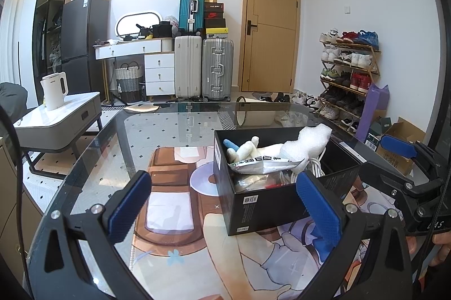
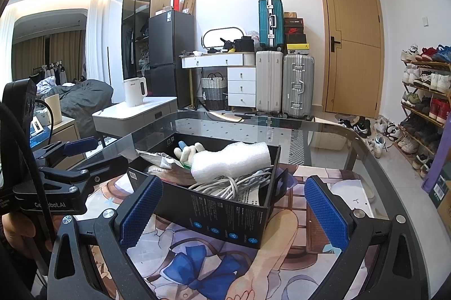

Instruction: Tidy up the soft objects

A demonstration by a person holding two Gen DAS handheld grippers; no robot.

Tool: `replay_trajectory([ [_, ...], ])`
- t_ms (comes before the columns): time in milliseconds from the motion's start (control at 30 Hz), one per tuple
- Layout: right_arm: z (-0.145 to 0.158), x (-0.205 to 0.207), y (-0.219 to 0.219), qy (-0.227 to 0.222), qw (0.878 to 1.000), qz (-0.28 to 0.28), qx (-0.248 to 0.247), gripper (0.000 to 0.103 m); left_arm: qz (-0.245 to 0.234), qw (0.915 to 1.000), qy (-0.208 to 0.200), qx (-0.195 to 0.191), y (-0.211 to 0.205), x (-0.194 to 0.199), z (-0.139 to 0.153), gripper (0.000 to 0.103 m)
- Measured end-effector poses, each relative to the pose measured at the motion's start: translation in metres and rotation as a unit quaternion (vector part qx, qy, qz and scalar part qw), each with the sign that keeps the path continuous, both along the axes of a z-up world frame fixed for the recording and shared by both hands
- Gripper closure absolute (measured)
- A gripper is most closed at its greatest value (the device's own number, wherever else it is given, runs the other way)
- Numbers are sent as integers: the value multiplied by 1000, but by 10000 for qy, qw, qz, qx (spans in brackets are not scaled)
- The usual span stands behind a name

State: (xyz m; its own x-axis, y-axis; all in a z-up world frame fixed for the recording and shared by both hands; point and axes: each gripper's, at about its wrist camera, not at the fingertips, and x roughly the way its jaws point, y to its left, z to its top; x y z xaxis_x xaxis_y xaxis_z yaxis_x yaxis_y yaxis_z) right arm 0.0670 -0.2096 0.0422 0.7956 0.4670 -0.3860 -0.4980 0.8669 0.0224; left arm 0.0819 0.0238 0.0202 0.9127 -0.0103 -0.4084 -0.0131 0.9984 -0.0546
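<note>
While both jaws gape empty, the right hand-held gripper (image 2: 233,211) squarely faces the box (image 2: 225,212) mid-counter, foam (image 2: 231,162) lying crosswise inside; the left hand-held gripper (image 1: 225,207) sits off its corner.

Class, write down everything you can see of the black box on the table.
The black box is open-topped, seemingly matte cardboard with white print and small labels on its sides. It sits upright on the glass table, filled with white foam, a coiled white cable, a plush toy and a packet. Neither gripper touches it.
</note>
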Motion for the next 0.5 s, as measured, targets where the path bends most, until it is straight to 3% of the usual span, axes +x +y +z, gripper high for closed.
replay_trajectory([
  [500,0,1,0,-9,10000,6,-8,1,16,10000,-4,-19,0,-2,2,0],
])
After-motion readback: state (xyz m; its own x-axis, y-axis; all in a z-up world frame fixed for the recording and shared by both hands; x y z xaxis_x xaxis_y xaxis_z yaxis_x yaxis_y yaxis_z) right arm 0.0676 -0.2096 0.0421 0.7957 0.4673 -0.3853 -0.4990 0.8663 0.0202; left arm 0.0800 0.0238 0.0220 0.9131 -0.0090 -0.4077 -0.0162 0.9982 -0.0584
